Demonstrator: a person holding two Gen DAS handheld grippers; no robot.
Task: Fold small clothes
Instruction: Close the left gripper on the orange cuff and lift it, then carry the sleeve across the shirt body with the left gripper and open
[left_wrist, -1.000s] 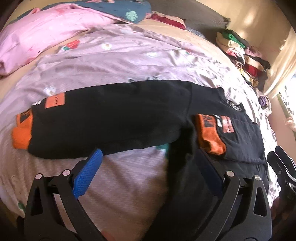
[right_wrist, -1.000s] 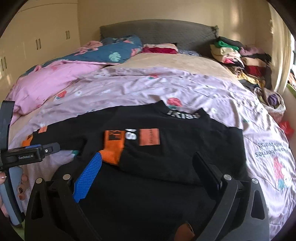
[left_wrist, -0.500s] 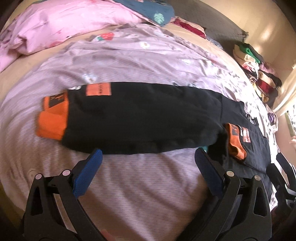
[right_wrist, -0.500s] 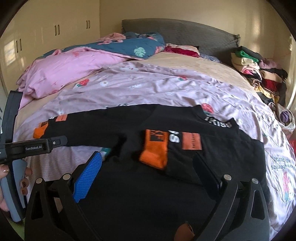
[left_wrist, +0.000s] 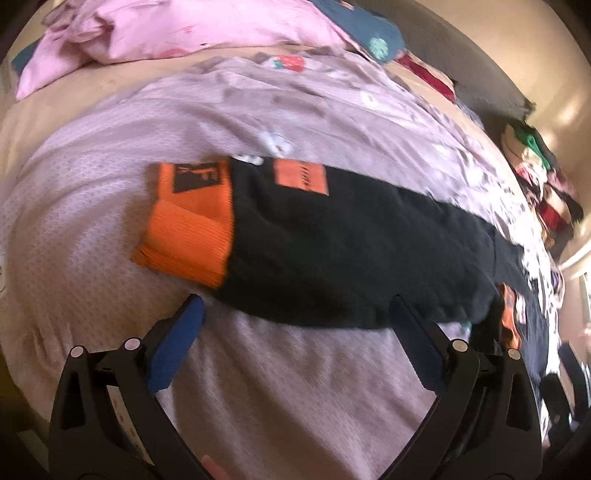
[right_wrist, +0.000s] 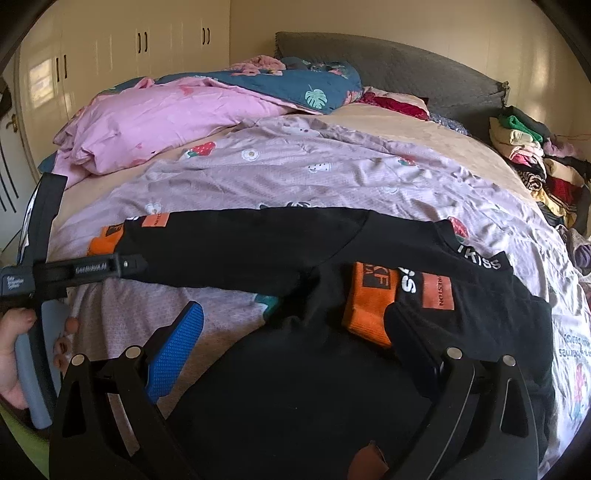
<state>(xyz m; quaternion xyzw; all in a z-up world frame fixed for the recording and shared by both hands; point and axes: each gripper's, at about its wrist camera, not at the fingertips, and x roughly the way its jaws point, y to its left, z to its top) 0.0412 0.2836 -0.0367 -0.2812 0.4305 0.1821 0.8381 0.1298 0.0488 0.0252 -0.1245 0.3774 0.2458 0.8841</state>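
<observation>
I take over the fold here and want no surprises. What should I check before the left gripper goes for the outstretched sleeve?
1. Left gripper jaws open, empty: ok.
2. Outstretched sleeve lies flat on the bedspread: ok.
3. Its orange cuff is exposed, uncovered: ok.
4. Other sleeve already folded across the black sweatshirt: ok.
5. Right gripper open, holding nothing: ok.
6. Left view sharp enough to aim: not ok, blurred.

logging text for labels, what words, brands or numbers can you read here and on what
"KISS": white letters on the neckband of the black sweatshirt.
"GenRobot.AI": on the black body of the left gripper; its open fingers show in its own view.
"S S": white letters beside the folded orange cuff.
Too small or blurred: orange patch, cuff print, mirrored print on the lilac bedcover, small label at the left gripper's rear.
</observation>
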